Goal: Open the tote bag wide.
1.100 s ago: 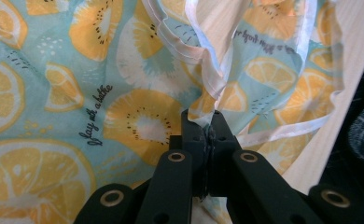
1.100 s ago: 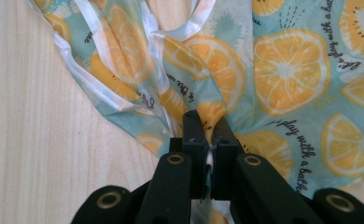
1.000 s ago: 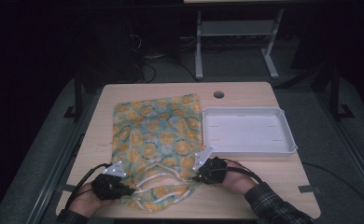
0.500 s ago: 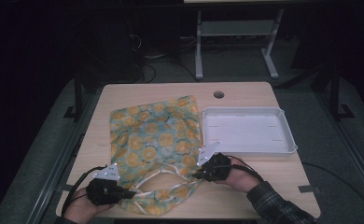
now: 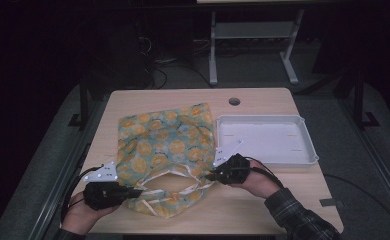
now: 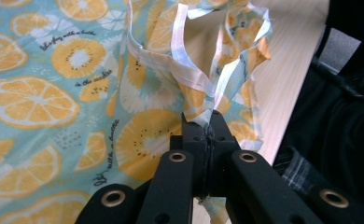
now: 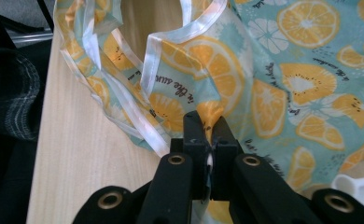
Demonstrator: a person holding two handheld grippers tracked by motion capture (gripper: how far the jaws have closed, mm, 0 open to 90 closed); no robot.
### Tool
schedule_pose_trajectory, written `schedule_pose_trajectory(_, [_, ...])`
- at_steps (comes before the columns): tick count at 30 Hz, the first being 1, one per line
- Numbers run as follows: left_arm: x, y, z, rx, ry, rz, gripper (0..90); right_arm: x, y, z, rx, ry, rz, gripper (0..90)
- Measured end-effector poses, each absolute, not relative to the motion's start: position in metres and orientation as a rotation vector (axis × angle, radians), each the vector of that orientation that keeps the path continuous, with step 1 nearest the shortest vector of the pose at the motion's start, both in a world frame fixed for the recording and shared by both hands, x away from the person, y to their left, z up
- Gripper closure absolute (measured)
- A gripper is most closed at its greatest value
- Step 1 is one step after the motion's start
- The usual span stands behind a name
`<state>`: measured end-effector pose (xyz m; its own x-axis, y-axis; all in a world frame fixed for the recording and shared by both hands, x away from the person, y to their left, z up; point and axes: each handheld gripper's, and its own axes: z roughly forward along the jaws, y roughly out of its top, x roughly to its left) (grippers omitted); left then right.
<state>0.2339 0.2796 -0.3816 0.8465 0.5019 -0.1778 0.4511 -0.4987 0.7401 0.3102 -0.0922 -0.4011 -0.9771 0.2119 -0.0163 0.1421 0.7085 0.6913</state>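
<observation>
We see a fabric bag [image 5: 163, 150] w/ an orange-slice and kiwi print on light teal, lying mostly flat on the wooden table [image 5: 263, 200], left of centre. Its white-trimmed handles and open mouth are at the near edge, bunched up and loosely looped.

Left gripper [image 5: 133, 191] sits at the near-left corner of the bag; in the left gripper view [image 6: 207, 122] its jaws are pressed together on a fold of the bag's trimmed edge, fabric pinched betw. them. Right gripper [image 5: 212, 176] is at the bag's near-right side; in the right gripper view [image 7: 207, 122] its jaws are likewise clamped on a bit of printed fabric by the trim. The two grippers are well apart, w/ the bag's mouth stretched betw. them.

A white tray [image 5: 303, 131] sits on the right half of the table, just beside the bag's right edge. A round hole [image 5: 234, 101] in the tabletop is near the far edge. We see a plaid sleeve [image 5: 298, 220] on the right arm.
</observation>
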Motion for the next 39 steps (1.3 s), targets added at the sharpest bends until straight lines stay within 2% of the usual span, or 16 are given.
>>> schedule_pose_trajectory(8, [0.214,0.276,-0.360,2.134,0.621,0.088,89.0,0.298,-0.102,-0.381,0.275,2.777,1.188,88.1])
schedule_pose_trajectory(14, [0.218,0.283,-0.347,2.099,0.616,0.121,89.0,0.305,-0.107,-0.367,0.265,2.729,1.242,88.1])
schedule_pose_trajectory(25, [0.249,0.299,-0.330,2.044,0.665,0.167,88.9,0.324,-0.104,-0.348,0.293,2.675,1.282,88.0])
schedule_pose_trajectory(39, [0.293,0.312,-0.326,2.012,0.771,0.250,88.8,0.369,-0.089,-0.334,0.390,2.629,1.272,87.9])
